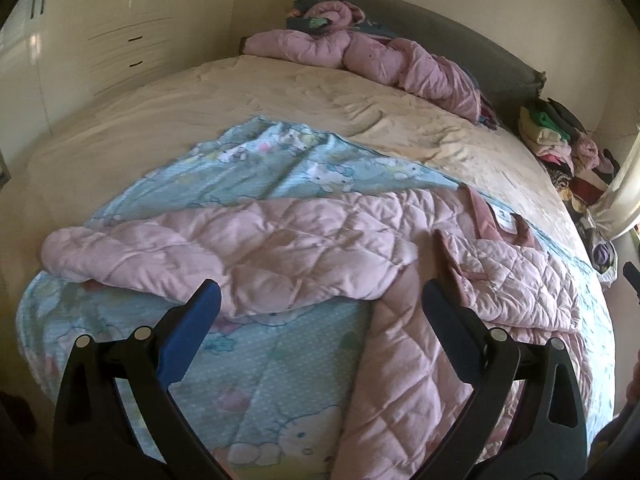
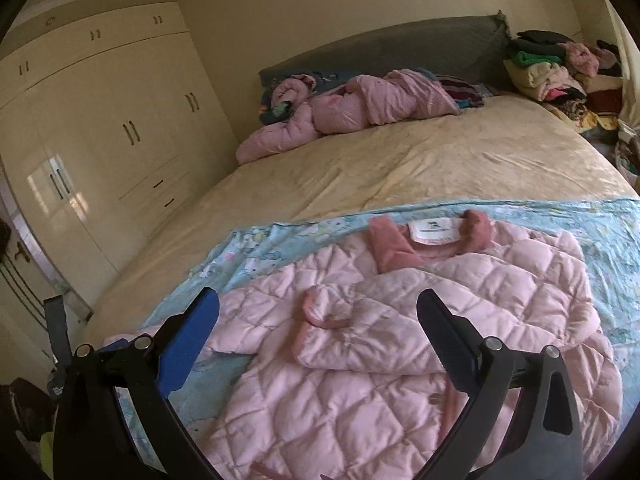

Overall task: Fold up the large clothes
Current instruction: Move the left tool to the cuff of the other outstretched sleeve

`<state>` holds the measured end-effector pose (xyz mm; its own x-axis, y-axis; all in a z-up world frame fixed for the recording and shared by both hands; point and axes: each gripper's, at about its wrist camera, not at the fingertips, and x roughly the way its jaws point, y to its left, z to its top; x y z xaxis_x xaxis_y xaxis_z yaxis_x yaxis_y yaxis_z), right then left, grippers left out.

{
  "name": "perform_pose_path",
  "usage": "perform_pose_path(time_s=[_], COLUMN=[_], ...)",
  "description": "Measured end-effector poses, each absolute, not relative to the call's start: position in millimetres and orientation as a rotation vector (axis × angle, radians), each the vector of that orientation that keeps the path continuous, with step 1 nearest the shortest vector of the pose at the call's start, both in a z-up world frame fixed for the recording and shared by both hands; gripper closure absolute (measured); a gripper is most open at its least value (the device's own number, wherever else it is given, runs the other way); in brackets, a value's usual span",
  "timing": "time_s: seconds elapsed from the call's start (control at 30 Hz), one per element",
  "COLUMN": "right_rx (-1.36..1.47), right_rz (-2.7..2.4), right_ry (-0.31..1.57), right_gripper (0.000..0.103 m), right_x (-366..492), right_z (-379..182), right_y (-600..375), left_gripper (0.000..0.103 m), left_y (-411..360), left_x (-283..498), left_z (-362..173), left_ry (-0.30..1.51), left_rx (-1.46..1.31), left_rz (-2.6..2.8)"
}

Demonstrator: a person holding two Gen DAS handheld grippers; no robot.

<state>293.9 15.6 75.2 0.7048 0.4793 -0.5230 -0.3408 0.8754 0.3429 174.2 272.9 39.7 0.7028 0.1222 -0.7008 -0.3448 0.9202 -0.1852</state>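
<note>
A bedroom in a home. A wide bed with a cream cover and a grey headboard fills most of the room, with a blue cartoon-print blanket spread over its near end and a pink quilted coat lying on that. Cream built-in wardrobes with dark handles and drawers line the wall beside the bed, a second pink coat lies bunched up by the headboard, and a pile of clothes is heaped in the far corner.
</note>
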Motion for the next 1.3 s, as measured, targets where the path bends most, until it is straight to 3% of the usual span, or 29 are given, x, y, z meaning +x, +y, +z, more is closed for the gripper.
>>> perform_pose_path(time_s=[0.67,1.3], right_rx=[0.139,0.073], right_rz=[0.588,0.649], right_ry=[0.639,0.69], right_gripper=[0.004,0.004], right_x=[293.2,300.8], right_z=[83.4,56.6], right_y=[101.0,157.3], left_gripper=[0.009,0.009], left_y=[350.7,415.5], left_x=[136.5,121.0], left_z=[33.5,-17.3], left_ry=[0.723,0.734], left_rx=[-0.419,-0.584], left_rz=[0.394,0.507])
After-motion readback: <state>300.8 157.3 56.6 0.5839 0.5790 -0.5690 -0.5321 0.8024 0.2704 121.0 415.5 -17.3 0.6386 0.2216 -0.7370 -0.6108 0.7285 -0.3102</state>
